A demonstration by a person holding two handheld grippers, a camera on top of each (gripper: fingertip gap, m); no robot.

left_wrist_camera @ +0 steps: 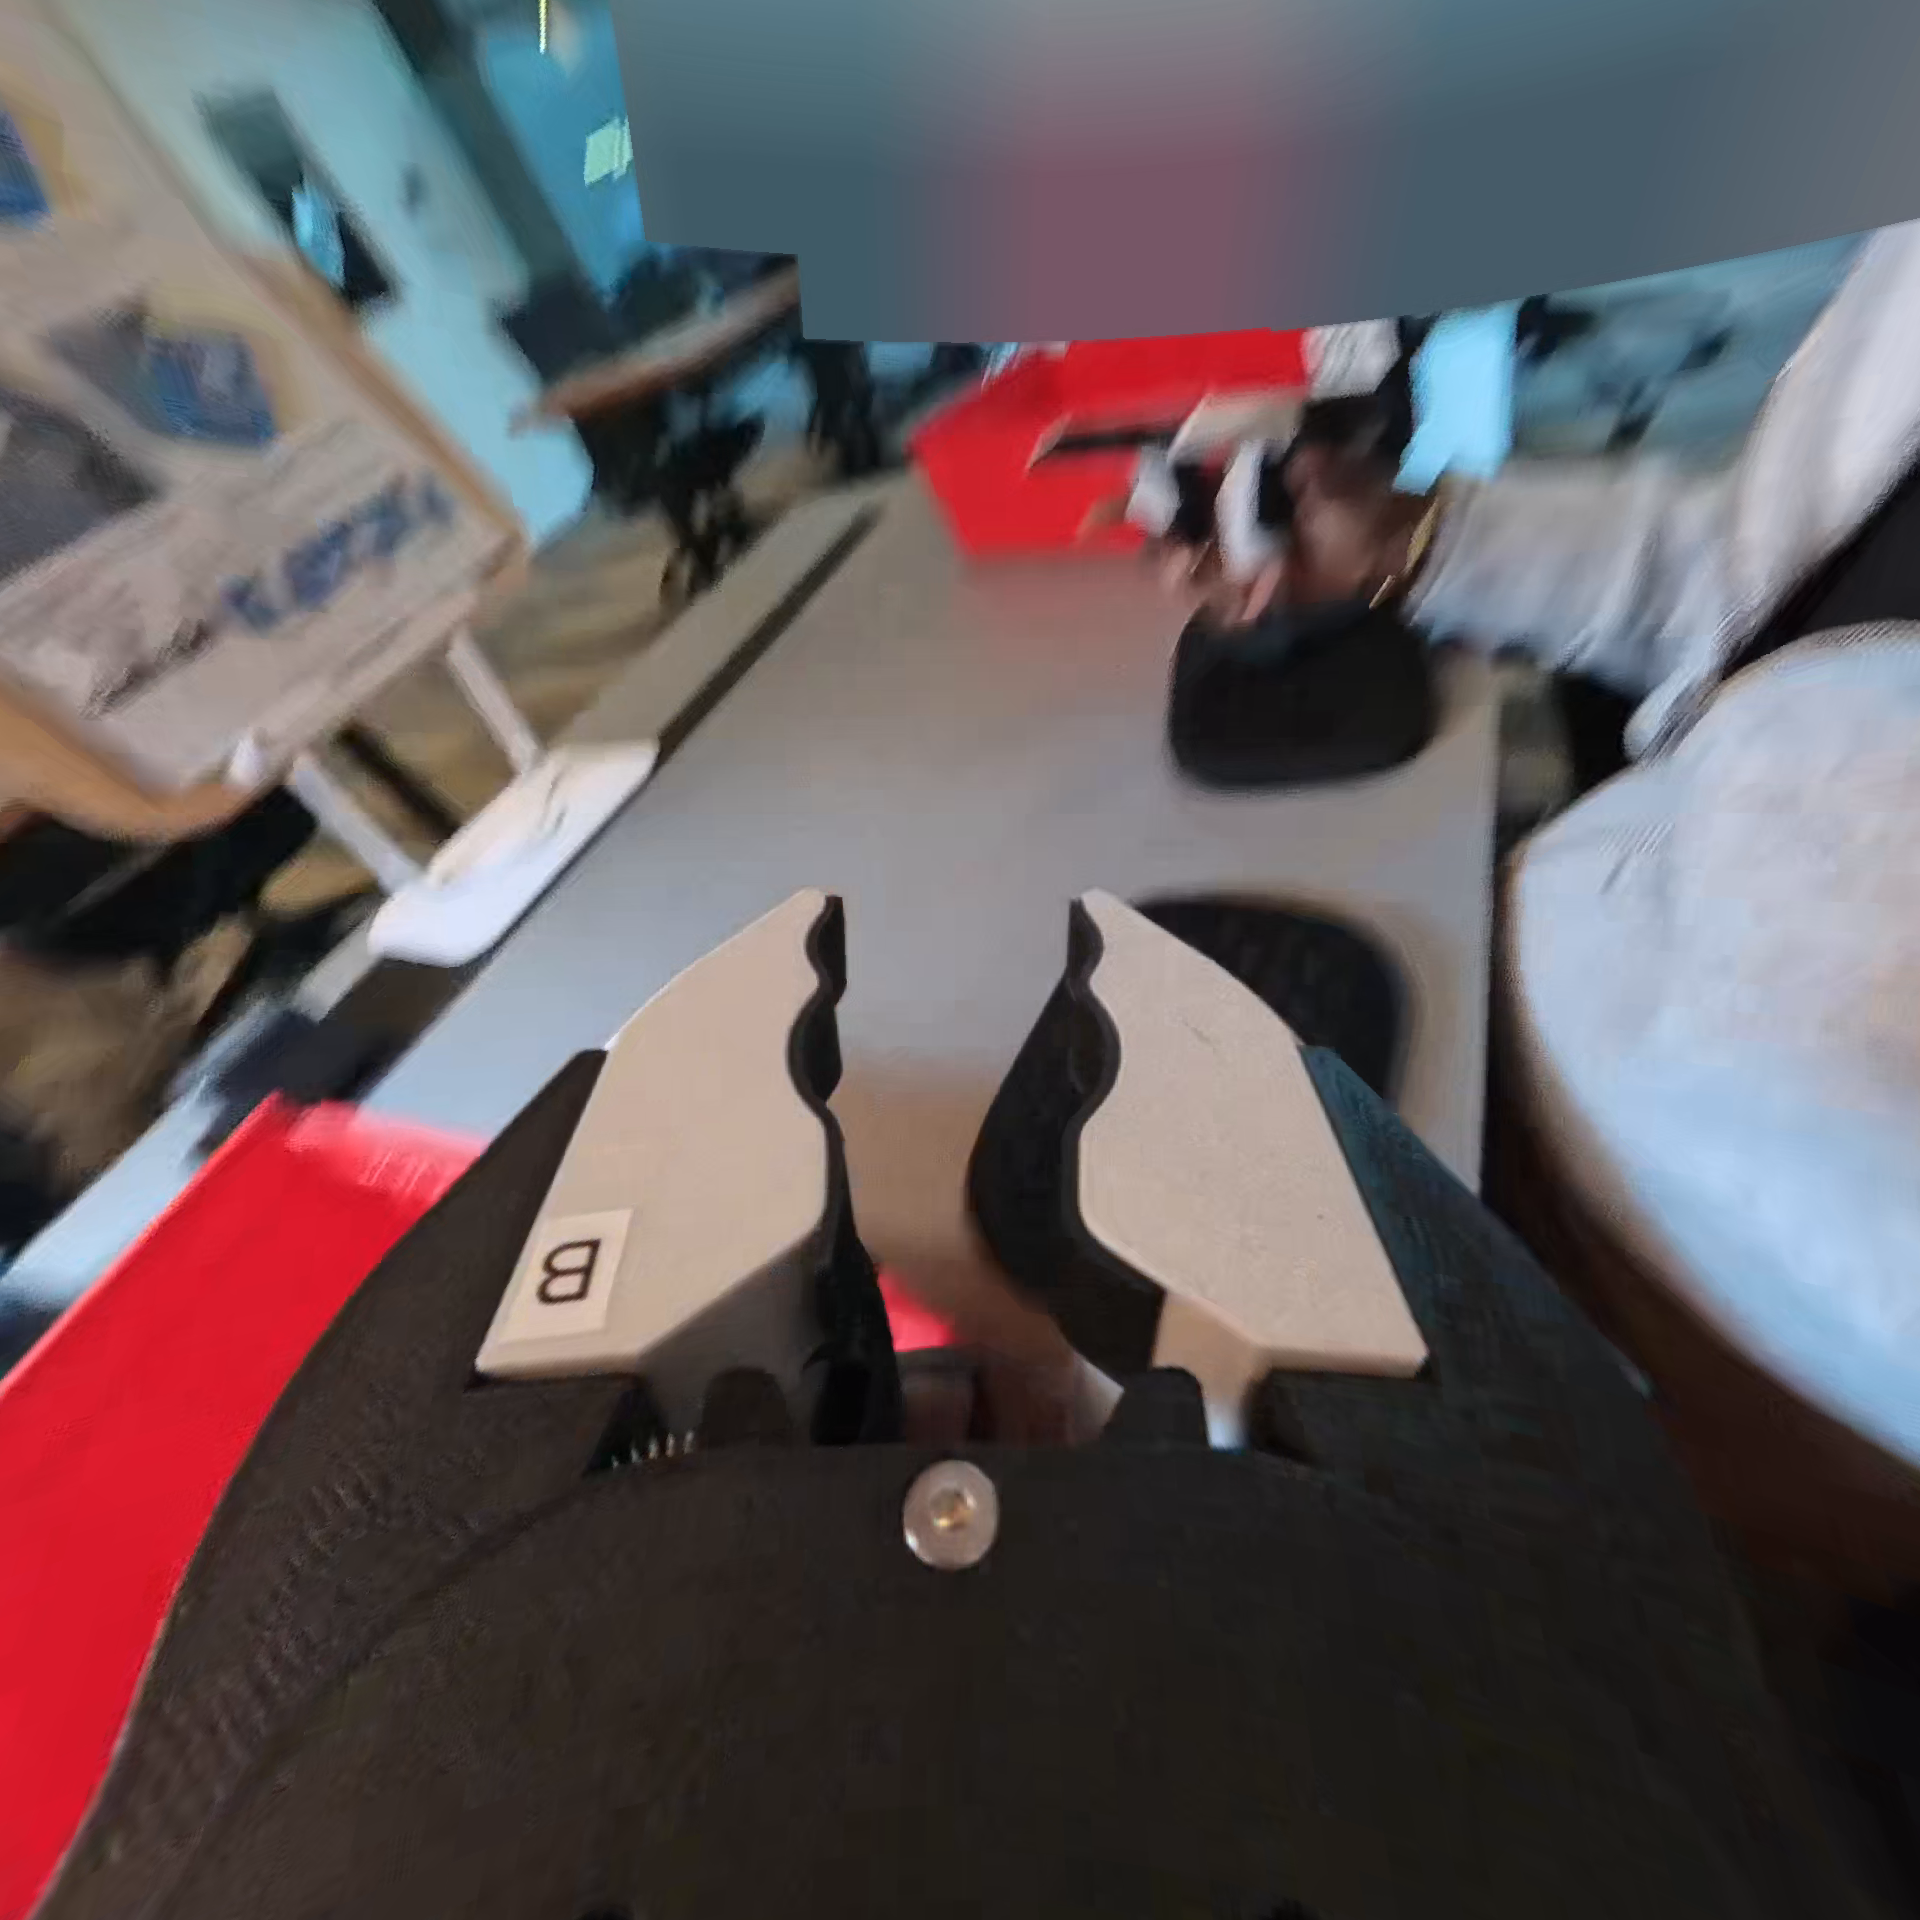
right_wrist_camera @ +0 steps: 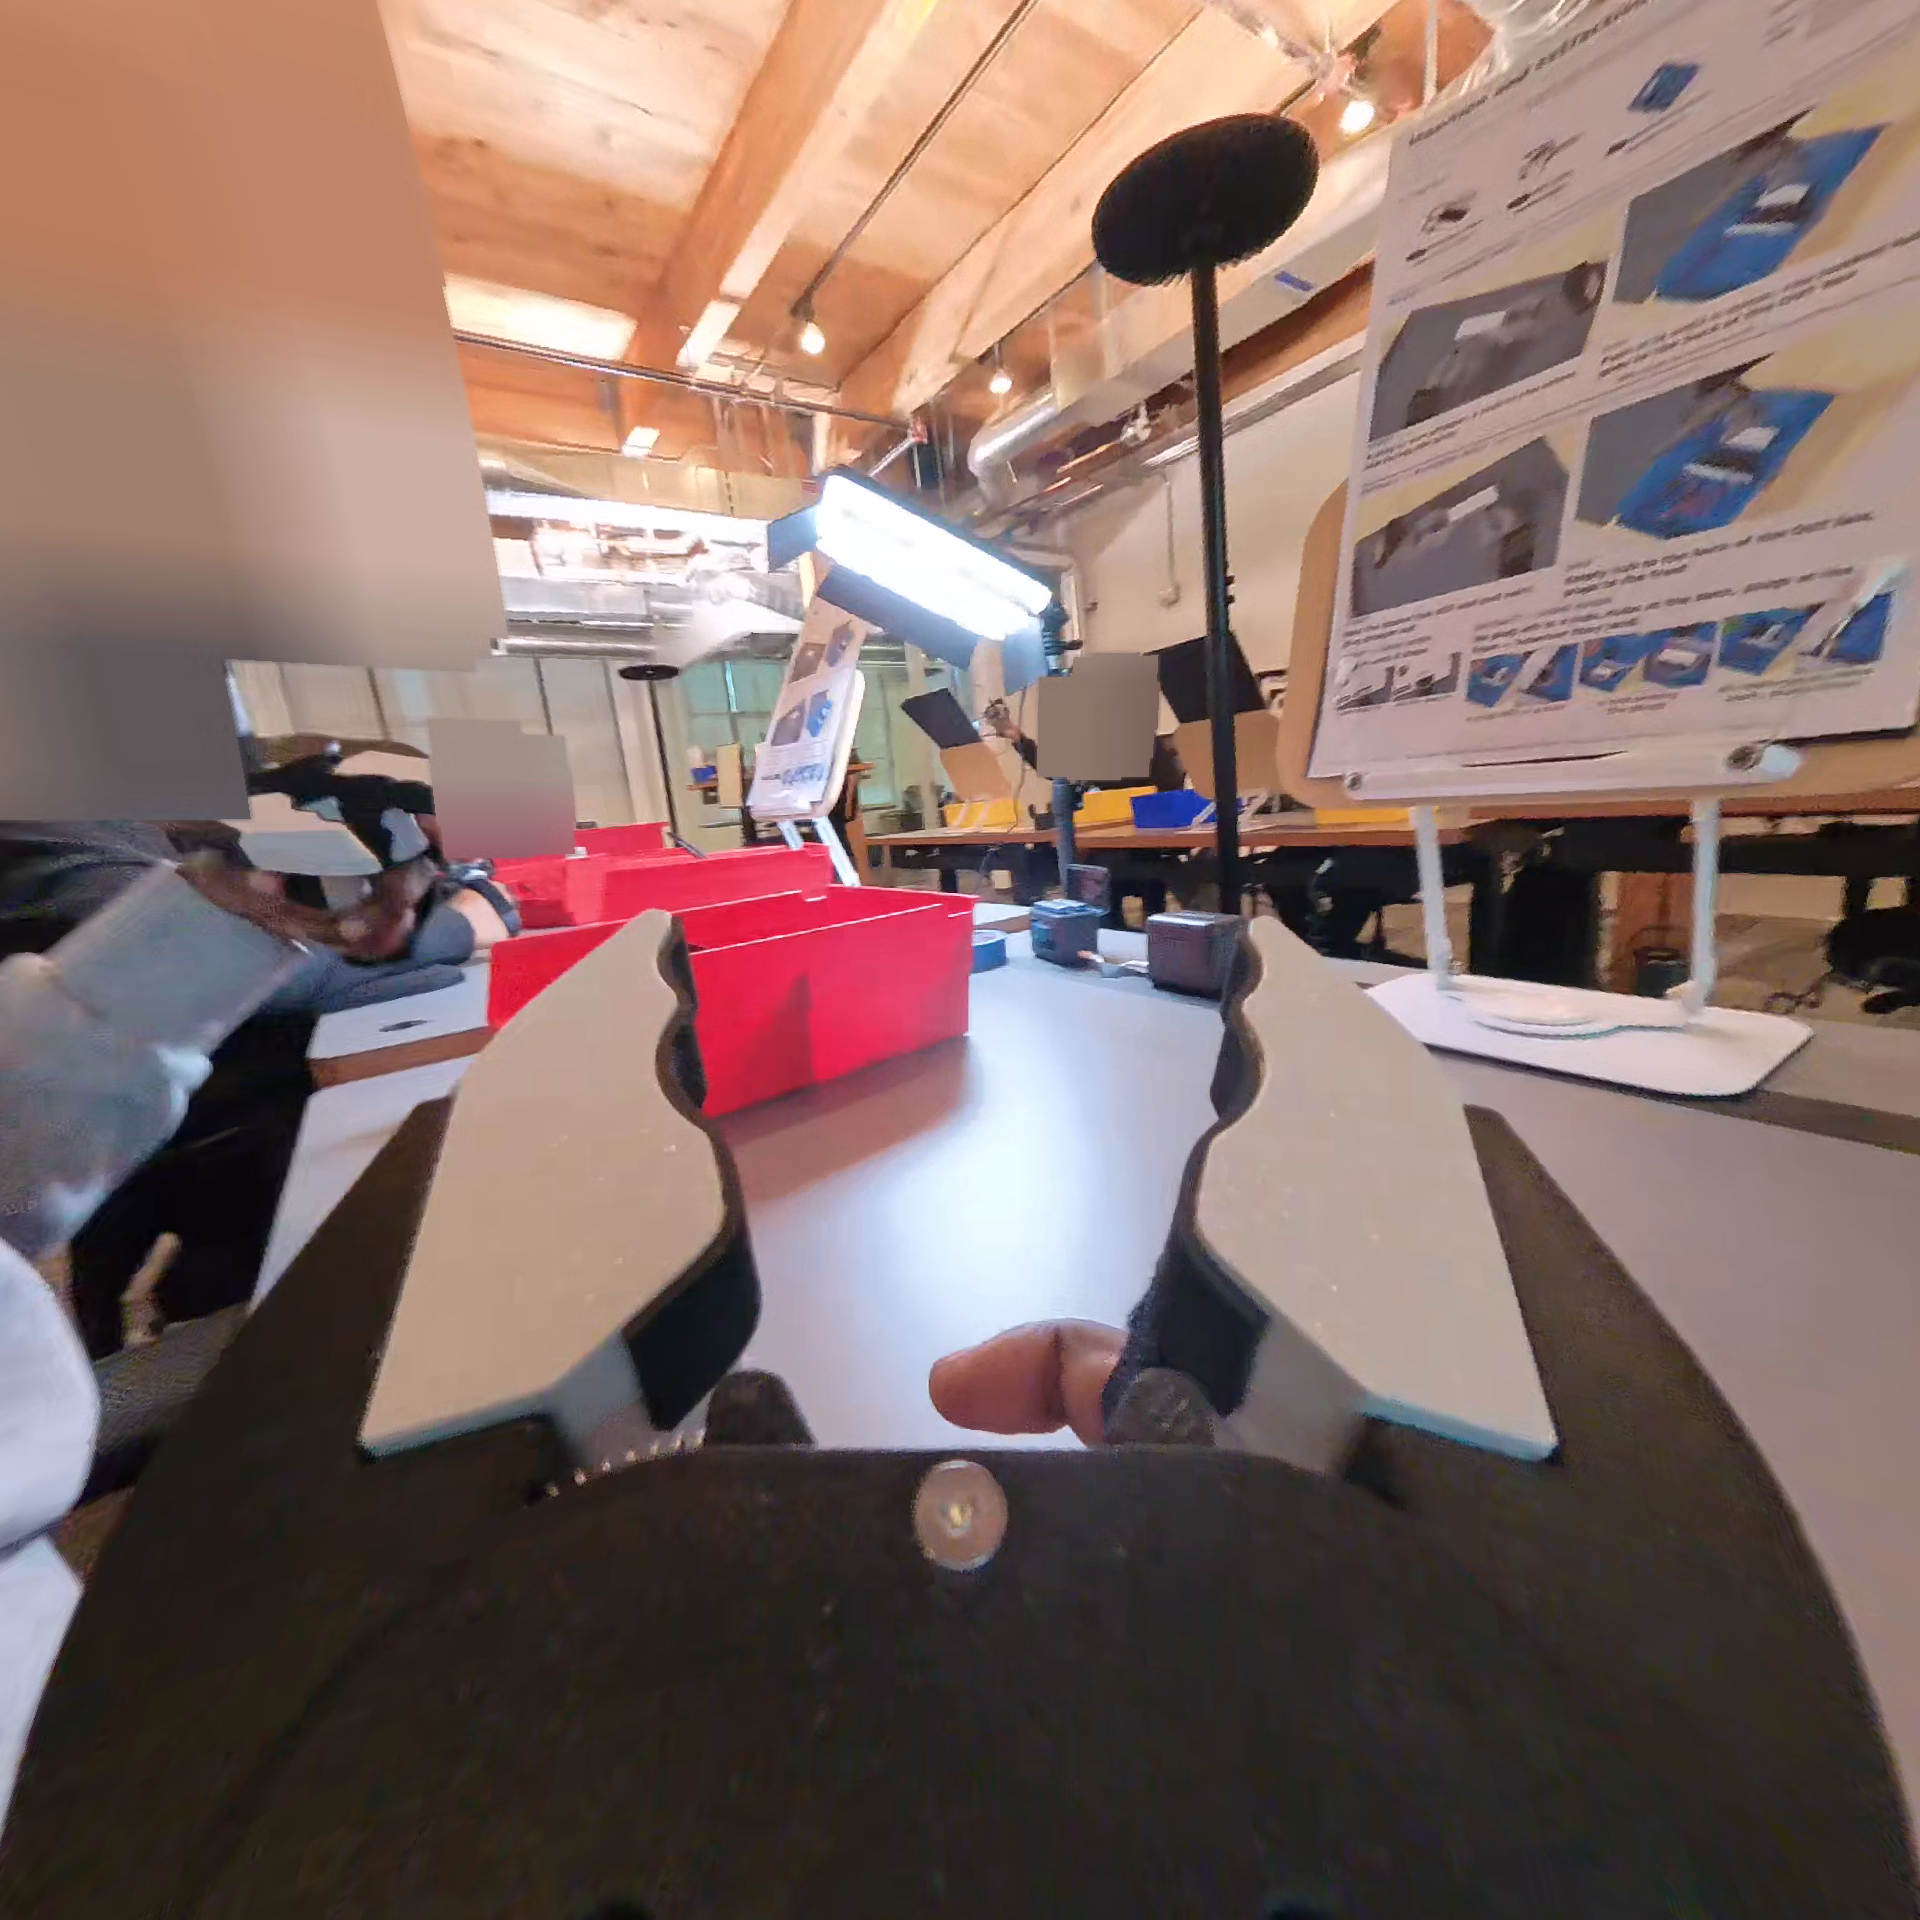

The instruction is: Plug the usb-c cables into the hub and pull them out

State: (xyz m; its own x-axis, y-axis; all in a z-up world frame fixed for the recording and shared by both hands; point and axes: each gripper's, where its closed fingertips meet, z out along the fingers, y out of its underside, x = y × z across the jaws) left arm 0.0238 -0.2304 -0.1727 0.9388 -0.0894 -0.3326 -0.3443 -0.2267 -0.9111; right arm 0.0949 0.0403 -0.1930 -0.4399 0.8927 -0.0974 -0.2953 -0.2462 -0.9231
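Pictured above a grey worktable in an open workshop: left gripper and right gripper, both raised, both with jaws parted and nothing between them, the right spread wider than the left. No sign of the hub or the usb-c cables in either view; impossible to say where on the table, or in which bin, they lie. Nearest to hand, a red bin ahead of the right gripper, its inside hidden from this low angle, and a red edge at lower left of the heavily blurred left wrist view. Also on the table: an instruction sheet on a white stand, two small dark cubes beyond the right fingertip, a roll of blue tape. Judged the very start of the task, or a pause in it, with nothing yet grasped. Best served now by tilting both cameras down toward the tabletop to find the hub first, then steadying the left side, since that much blur suggests a fast swing. Worth keeping jaws apart until a plug sits squarely between the pads, gripping the plug body rather than the cord, and lining it up straight with the port before pressing.
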